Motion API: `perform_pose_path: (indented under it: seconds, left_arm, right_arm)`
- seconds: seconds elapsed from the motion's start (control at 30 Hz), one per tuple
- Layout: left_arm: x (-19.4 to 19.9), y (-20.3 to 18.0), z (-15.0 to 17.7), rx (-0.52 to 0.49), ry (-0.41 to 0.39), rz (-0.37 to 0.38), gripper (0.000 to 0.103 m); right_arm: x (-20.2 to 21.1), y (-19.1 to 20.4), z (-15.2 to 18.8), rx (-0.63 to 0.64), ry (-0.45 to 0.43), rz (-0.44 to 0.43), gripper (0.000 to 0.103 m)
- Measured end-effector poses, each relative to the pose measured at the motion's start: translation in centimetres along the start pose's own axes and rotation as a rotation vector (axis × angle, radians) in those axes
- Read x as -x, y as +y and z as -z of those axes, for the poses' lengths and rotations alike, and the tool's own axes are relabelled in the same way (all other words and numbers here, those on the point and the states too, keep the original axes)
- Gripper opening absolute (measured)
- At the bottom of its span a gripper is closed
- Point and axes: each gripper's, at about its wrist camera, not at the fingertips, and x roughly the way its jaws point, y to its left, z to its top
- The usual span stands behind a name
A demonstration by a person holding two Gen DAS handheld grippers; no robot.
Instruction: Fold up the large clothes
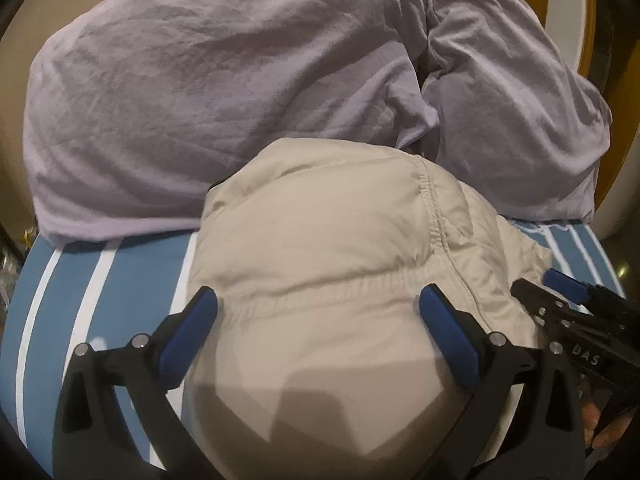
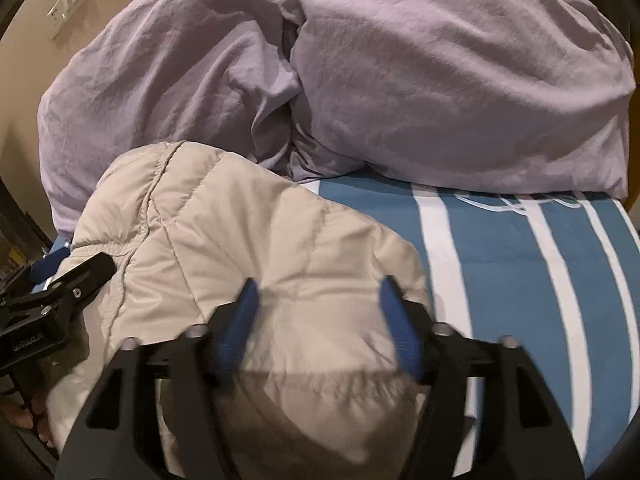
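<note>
Beige quilted puffer jacket, large and padded, lies bunched on the blue bedsheet with white stripes, its far edge touching the heap of crumpled lilac bedding behind it. Left tool stands released, blue pads wide on either side of an elastic-gathered seam, nothing pinched. Right tool is also released; the jacket's padded fold sits between its pads but they do not press on it, and its fingers are motion-blurred. Judgement: a fold has been laid down and both tools are letting go. To do this well, lift both tools clear straight upward so the slippery shell is not dragged, then check that the fold stays flat; padding will likely spring back, so pressing it down before the next grasp should help. Writing: the right tool's body, seen from the left wrist, carries letters reading roughly "DAS"; the left tool's label in the right wrist view is too blurred to read.
</note>
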Motion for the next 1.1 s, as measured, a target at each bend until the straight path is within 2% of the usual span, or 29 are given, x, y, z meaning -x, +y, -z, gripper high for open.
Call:
perform_pose_path:
  seconds: [0.07, 0.23, 0.33, 0.57, 0.83, 1.1]
  left_arm:
    - [1.7, 0.4, 0.6, 0.023, 0.0, 0.021, 0.101]
    - [6.7, 0.7, 3.0, 0.007, -0.017, 0.031, 0.101]
    - [9.9, 0.8, 4.9, 0.005, -0.024, 0.042, 0.101]
    - [15.9, 1.1, 9.3, 0.049, -0.011, 0.078, 0.101]
    - [18.8, 0.9, 13.7, 0.102, 0.015, 0.085, 0.101]
    - [19.5, 1.3, 15.0, 0.125, 0.01, 0.097, 0.101]
  right_arm:
    - [1.7, -0.1, 0.5, 0.0, -0.006, 0.0, 0.086]
    - [6.0, 0.0, 2.8, -0.003, 0.026, 0.017, 0.098]
    - [8.7, 0.3, 4.5, 0.004, 0.038, 0.038, 0.102]
    - [13.4, 1.0, 8.6, -0.012, 0.07, -0.077, 0.102]
    - [16.0, 2.4, 12.0, 0.002, 0.078, -0.091, 0.102]
    - [17.0, 3.1, 12.8, 0.009, 0.049, -0.092, 0.102]
